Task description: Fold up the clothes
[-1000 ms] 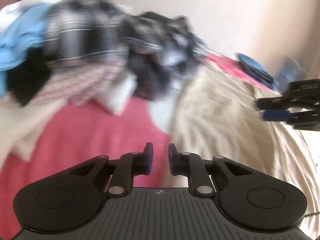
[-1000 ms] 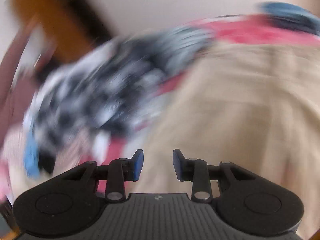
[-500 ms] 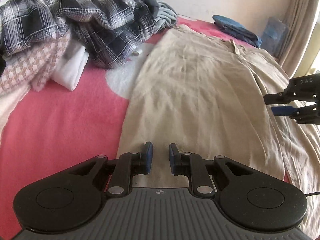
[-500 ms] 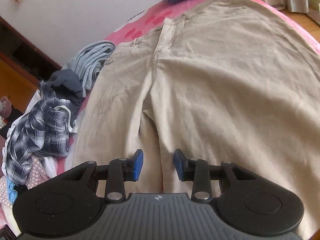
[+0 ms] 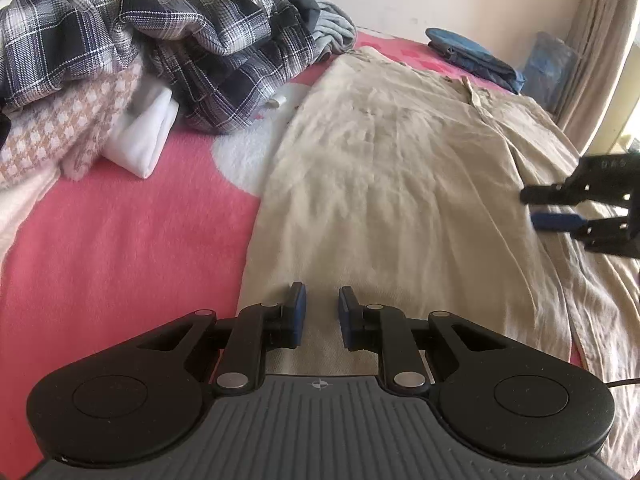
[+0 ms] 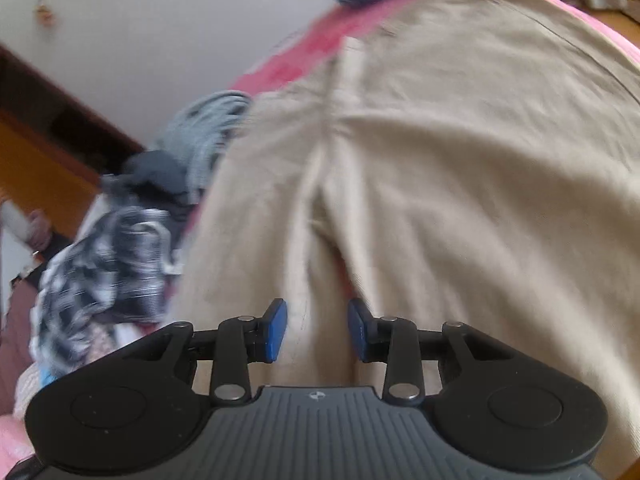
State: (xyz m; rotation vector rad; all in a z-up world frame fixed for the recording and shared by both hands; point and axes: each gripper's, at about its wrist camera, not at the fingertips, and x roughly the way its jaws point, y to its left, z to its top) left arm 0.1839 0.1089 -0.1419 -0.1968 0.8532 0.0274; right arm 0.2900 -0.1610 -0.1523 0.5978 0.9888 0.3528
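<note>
On a pink blanket (image 5: 120, 248), beige trousers (image 5: 392, 184) lie spread flat and unfolded, legs toward the cameras. Both grippers hover over the near leg ends, the left gripper (image 5: 322, 312) and right gripper (image 6: 316, 330) each parted and empty. At ten o'clock, a heap of plaid shirts (image 5: 192, 44) waits unfolded; at one o'clock sits a folded blue garment (image 5: 468, 52). Folding appears barely begun.

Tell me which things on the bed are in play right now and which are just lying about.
In play: beige trousers, left claw, right claw.

Lying about: plaid shirt, white folded cloth, houndstooth garment, folded blue garment, pink blanket.
</note>
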